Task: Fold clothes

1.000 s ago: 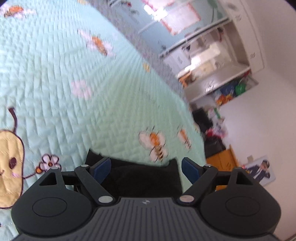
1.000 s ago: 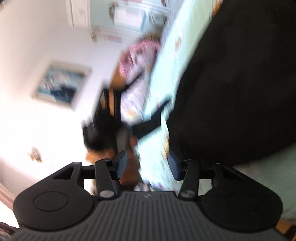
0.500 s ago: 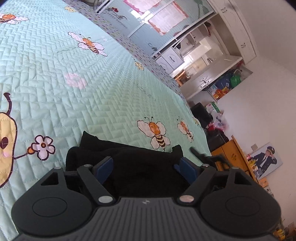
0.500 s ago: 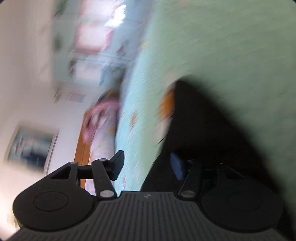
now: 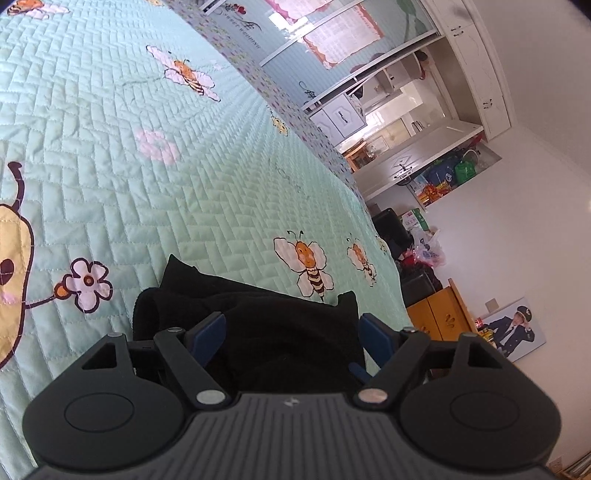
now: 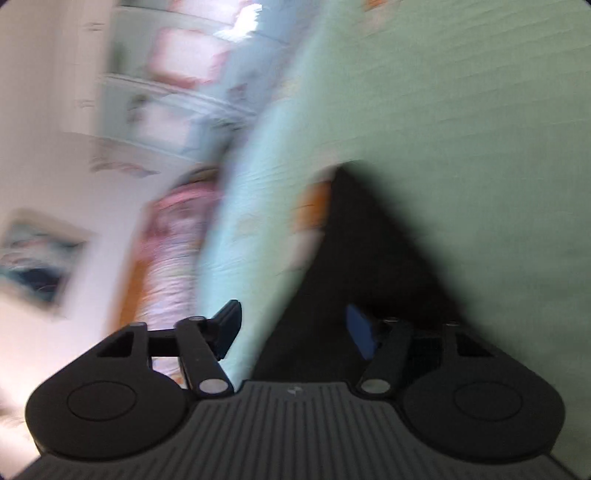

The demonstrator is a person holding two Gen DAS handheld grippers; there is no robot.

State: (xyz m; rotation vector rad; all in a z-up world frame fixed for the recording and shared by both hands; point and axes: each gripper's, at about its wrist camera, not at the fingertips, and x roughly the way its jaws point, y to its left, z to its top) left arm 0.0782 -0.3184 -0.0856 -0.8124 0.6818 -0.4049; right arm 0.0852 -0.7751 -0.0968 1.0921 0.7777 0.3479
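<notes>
Writing on the headboard

The blue headboard (image 5: 251,27) bears dark lettering that seems to read "SWEET WEDDING"; nothing else is legible.

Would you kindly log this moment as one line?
left claw: open over black garment | right claw: closing, garment edge between | surface: bee quilt

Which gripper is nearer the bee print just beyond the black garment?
Left. The left gripper straddles the black garment just short of the bee print; the right gripper, jaws closing, shows only blur there.
</notes>
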